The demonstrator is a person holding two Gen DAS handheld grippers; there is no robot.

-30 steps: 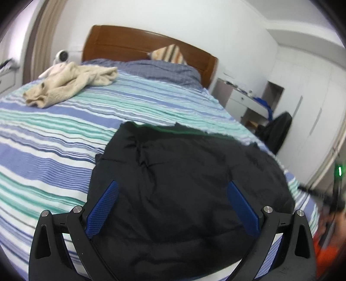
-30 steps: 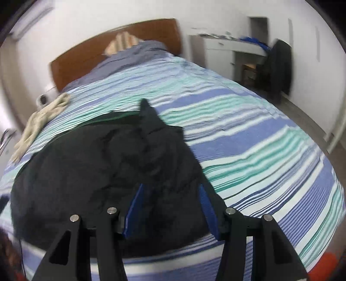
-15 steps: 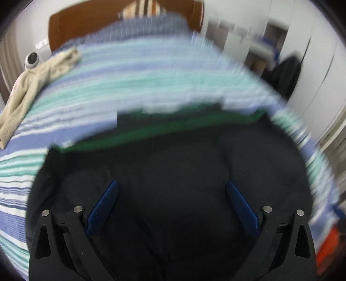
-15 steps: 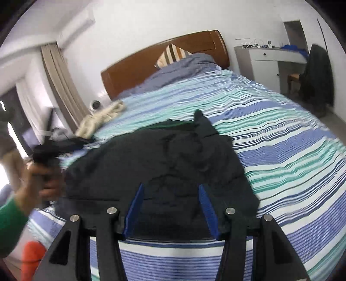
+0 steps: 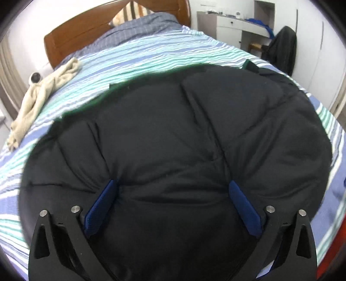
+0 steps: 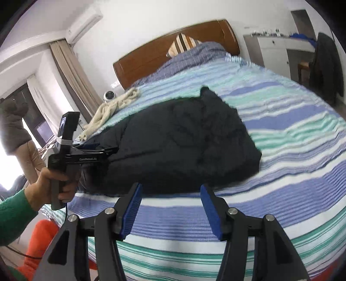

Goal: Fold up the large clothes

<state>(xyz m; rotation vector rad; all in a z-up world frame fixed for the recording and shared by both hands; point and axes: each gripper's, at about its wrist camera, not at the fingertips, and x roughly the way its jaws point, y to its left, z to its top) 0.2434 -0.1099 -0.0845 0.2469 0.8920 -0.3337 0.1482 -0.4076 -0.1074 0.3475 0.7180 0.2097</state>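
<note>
Black padded jacket (image 5: 173,140) on striped bed (image 6: 292,134); left gripper (image 5: 173,192) spread wide above it; right gripper (image 6: 170,194) at 6 o'clock, jaws opening, nothing between.

jacket's (image 5: 173,140) near hem behind gripper (image 5: 173,192)

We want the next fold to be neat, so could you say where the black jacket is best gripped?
Probably the black jacket at its near hem, from the bed's foot: that thin edge lies flat, just beyond the right gripper, whose jaws are opening, empty.

Your jacket (image 5: 173,140) lay on the bed (image 5: 151,54) — towel (image 5: 43,90) far left, pillow (image 5: 127,13) behind, by the headboard (image 5: 86,30).
</note>
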